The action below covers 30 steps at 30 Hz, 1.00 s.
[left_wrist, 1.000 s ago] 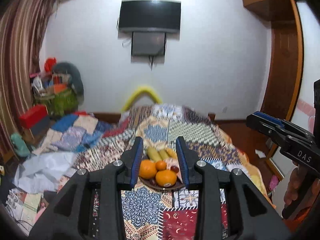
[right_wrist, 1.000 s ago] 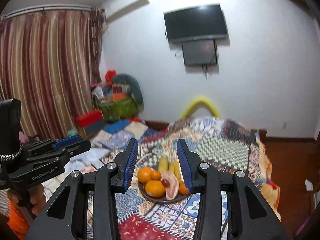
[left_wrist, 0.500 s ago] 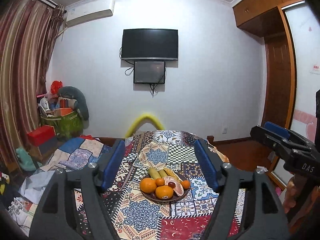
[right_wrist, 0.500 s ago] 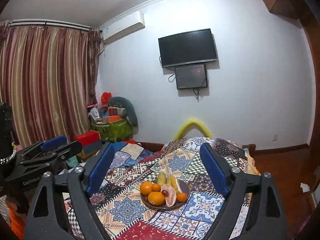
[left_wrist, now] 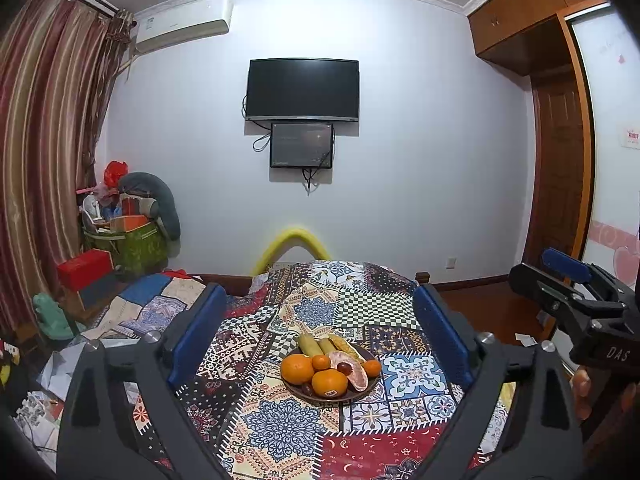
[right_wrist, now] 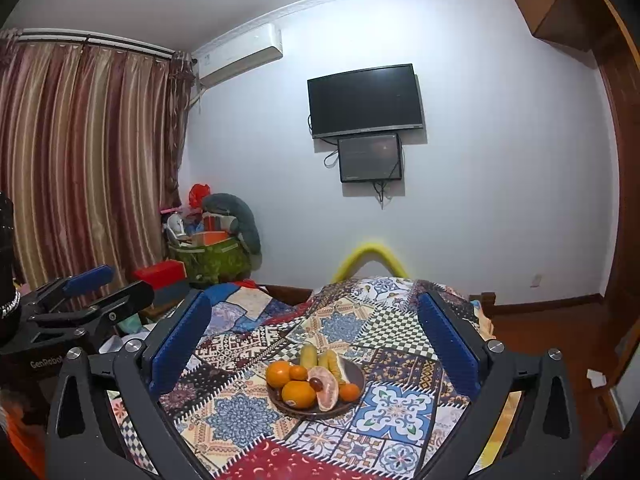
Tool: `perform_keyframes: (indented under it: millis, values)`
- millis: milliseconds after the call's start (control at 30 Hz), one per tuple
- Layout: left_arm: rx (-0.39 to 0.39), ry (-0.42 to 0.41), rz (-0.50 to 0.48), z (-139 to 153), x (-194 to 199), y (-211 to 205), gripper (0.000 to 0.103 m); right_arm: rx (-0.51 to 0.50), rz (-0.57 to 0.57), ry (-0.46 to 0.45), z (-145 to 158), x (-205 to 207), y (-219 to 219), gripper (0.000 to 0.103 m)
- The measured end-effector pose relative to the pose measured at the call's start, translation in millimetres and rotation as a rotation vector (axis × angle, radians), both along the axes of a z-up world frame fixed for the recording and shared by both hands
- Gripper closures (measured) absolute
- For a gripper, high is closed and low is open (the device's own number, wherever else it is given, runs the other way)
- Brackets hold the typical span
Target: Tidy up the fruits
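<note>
A dark round plate of fruit sits on a patchwork cloth. It holds oranges, a small tangerine, a pomelo wedge, dark grapes and bananas. The plate also shows in the right wrist view. My left gripper is open and empty, held back from and above the plate. My right gripper is open and empty, likewise short of the plate. Each gripper shows at the edge of the other's view: the right one and the left one.
A yellow curved bar stands at the cloth's far end. Boxes and bags pile up at the left by striped curtains. A wooden door and wardrobe are on the right. A TV hangs on the far wall.
Both grippers have opened wide from a narrow gap. Both have tilted up and pulled back, so the plate looks smaller and more of the room shows.
</note>
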<state>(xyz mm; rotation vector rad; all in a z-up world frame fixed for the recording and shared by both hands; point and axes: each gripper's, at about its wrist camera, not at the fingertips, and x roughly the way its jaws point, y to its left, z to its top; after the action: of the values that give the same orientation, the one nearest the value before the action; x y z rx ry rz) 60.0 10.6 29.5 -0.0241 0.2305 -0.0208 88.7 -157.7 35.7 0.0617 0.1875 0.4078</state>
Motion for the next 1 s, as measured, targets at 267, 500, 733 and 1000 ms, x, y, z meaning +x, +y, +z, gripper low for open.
perform_keyframes:
  millis: [267, 500, 733, 1000]
  values:
    - [0.002, 0.000, 0.004, -0.7, 1.3, -0.3, 0.005, 0.002, 0.002, 0.005, -0.3, -1.2, -0.9, 0.000]
    - [0.005, -0.001, 0.004, -1.0, 2.5, -3.0, 0.003, 0.007, -0.002, 0.003, 0.2, -3.6, -4.1, 0.000]
    - [0.014, -0.004, 0.005, -0.4, 2.3, -7.3, 0.002, 0.010, -0.006, 0.006, 1.8, -4.6, -6.2, 0.000]
    - [0.013, -0.004, -0.001, 0.0, 2.8, -8.7, 0.000, 0.014, -0.011, 0.004, 3.3, -6.4, -9.2, 0.000]
